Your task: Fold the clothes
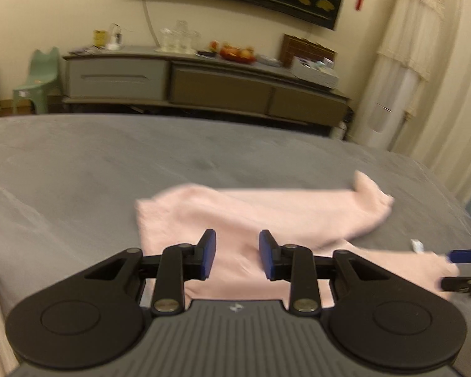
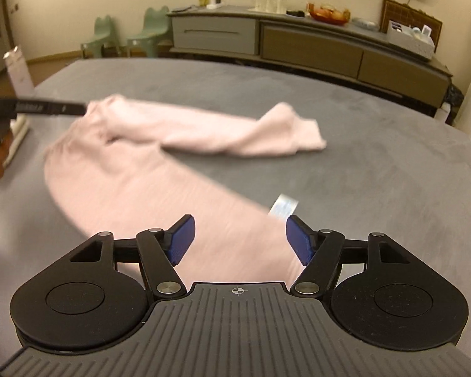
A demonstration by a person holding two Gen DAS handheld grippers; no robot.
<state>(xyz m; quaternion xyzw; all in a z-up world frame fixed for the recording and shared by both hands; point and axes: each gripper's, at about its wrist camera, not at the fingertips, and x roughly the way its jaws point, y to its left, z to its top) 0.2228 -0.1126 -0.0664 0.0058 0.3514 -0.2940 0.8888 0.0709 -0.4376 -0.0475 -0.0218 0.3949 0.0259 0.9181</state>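
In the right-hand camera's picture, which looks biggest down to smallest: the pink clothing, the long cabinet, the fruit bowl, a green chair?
1. pink garment
2. long cabinet
3. green chair
4. fruit bowl
The garment lies nearer the camera, so its lead may mislead.

No word or number can be made out. A small white emblem [image 1: 235,307] sits on the ribbed grey body of the left tongs, and a crosshair mark [image 2: 238,290] on that of the right. Pale print on the black bar [image 2: 47,106] at far left is too blurred to read.
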